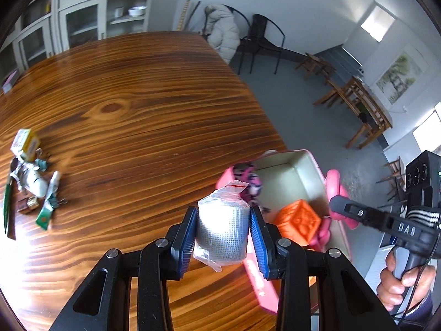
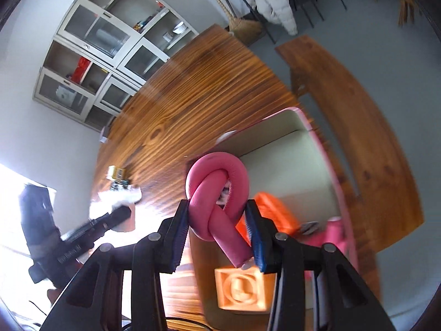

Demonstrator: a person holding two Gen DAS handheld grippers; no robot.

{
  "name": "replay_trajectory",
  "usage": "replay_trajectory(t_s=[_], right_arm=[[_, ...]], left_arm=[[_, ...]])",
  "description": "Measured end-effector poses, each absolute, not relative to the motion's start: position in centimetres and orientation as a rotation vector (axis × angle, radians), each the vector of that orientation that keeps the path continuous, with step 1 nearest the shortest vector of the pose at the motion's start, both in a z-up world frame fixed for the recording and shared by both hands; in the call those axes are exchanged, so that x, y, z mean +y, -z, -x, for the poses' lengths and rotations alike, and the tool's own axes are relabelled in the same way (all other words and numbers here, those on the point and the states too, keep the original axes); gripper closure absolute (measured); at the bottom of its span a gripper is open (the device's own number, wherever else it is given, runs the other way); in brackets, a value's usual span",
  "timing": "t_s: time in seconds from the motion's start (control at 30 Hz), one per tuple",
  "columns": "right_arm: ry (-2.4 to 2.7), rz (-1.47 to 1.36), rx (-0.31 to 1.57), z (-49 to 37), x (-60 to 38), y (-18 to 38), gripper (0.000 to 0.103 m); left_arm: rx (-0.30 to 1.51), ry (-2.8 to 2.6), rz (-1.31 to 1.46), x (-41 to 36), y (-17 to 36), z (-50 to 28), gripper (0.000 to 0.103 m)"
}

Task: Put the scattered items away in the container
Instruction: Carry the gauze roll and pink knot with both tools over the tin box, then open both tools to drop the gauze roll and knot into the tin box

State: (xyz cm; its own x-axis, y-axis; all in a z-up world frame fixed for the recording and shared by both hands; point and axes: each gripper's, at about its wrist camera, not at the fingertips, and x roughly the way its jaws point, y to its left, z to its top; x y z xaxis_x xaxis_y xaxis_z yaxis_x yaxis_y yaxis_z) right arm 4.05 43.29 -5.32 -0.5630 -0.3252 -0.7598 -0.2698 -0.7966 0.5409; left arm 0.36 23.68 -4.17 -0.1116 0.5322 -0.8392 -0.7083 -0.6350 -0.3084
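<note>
My left gripper [image 1: 223, 234] is shut on a silver mesh tape roll [image 1: 222, 230] wrapped in clear plastic, held above the table beside the pink box [image 1: 303, 171]. An orange cube [image 1: 299, 222] and a pink patterned item [image 1: 252, 183] lie inside that box. My right gripper [image 2: 217, 234] is shut on a knotted pink foam tube [image 2: 216, 193], hanging over the pink box [image 2: 306, 127]. In the right wrist view the orange cube [image 2: 273, 209] and a pale orange block [image 2: 242, 289] show below the tube. The right gripper [image 1: 340, 209] with the pink tube [image 1: 335, 184] also appears in the left wrist view.
Scattered items [image 1: 30, 182] lie at the table's left side: a yellow box [image 1: 26, 143], binder clips, a green packet [image 1: 45, 215], a white piece. The wooden table [image 1: 137, 96] ends just beyond the box. A wooden bench [image 2: 358, 127], chairs and a cabinet [image 2: 104, 47] stand around.
</note>
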Motion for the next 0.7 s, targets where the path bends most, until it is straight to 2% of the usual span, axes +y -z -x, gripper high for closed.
replay_trajectory(t_s=[0.37,0.57,0.63,0.67,0.7], right_arm=[[2.665,-1.508,-0.622,-7.3,43.3,5.0,0.059],[2.627,-1.549,-0.609,-8.0,43.2,6.0,0.057],[2.621,-1.567,-0.636,-8.2,43.5,6.5,0.056],[2.616,-1.569,-0.653,-8.2,43.7,6.6,0.056],[2.615,-1.57,-0.664,-8.3,43.9,6.7,0.055]], left_arm=[[0.276,-1.761,1.249,31.1,4.5,-3.3,0.064],[0.315,-1.724,1.259,33.0,5.2,-3.9,0.062],[0.331,-1.722,1.27,33.2,5.4,-4.1,0.051],[0.332,-1.727,1.274,33.2,5.6,-4.1,0.037],[0.327,-1.741,1.271,33.0,5.6,-4.1,0.032]])
